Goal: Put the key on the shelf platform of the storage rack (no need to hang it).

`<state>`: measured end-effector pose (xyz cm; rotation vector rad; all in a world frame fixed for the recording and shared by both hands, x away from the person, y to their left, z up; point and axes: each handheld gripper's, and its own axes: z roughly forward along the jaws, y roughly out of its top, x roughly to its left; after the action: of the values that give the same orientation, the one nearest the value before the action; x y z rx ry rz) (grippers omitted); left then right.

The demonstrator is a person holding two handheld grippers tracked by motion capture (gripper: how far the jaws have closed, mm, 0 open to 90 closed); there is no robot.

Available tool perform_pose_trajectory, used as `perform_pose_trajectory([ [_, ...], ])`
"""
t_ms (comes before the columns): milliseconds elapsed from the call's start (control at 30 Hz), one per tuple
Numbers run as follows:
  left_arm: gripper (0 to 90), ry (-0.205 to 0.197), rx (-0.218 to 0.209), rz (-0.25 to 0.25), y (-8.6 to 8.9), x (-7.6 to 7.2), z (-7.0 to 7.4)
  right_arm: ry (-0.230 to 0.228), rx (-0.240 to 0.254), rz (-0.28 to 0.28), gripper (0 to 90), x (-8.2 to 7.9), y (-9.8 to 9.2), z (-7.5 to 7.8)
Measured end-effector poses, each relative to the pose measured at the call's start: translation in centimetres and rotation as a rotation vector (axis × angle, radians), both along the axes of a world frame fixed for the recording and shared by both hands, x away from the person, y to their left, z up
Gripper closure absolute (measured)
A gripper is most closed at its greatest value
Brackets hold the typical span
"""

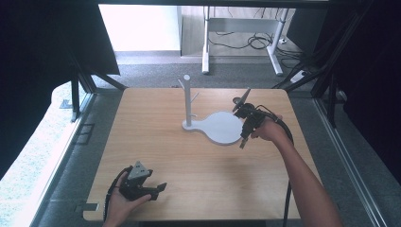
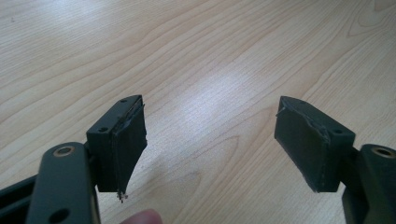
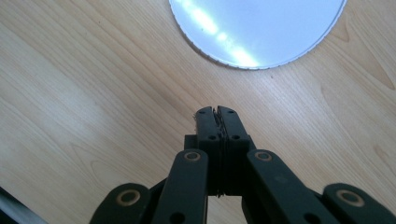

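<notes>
Right gripper view crops the white round base [image 3: 261, 28] at its top edge; its rim looks finely ridged, its face glossy. Your right gripper [image 3: 217, 116], jaws pressed together on nothing, sits just beside that base on pale woodgrain table [image 3: 93, 93]. Your left gripper [image 2: 210, 140] gapes wide near the table's front edge, its pads frayed

From my remote seat I see a light wooden table [image 1: 198, 170] on grey carpet [image 1: 142, 71], a white desk frame [image 1: 241, 28] with tangled cables [image 1: 255, 41] behind, dark curtains [image 1: 42, 52] flanking, daylight at left.
</notes>
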<state>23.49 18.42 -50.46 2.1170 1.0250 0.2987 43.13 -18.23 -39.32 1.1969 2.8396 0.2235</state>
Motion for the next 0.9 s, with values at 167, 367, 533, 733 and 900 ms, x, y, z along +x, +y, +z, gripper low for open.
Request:
perform_pose_trajectory([
  [167,25.3,-0.001,-0.003,-0.002,0.1,0.0,0.0,0.008,-0.009,-0.004,90.0,0.9,0.6,-0.2],
  [367,25.3,-0.001,-0.006,-0.002,0.1,0.0,0.0,0.012,-0.013,-0.011,90.0,1.9,1.1,-0.4],
  [533,25.3,0.000,-0.010,0.001,0.2,0.0,0.1,0.015,-0.012,-0.014,90.0,2.6,1.4,-0.5],
  [733,25.3,0.000,-0.015,0.002,0.2,0.0,0.1,0.009,-0.030,-0.020,90.0,3.5,2.0,-0.6],
  [900,25.3,0.000,-0.016,0.003,0.2,0.0,0.1,0.005,-0.020,-0.031,90.0,4.0,2.3,-0.5],
])
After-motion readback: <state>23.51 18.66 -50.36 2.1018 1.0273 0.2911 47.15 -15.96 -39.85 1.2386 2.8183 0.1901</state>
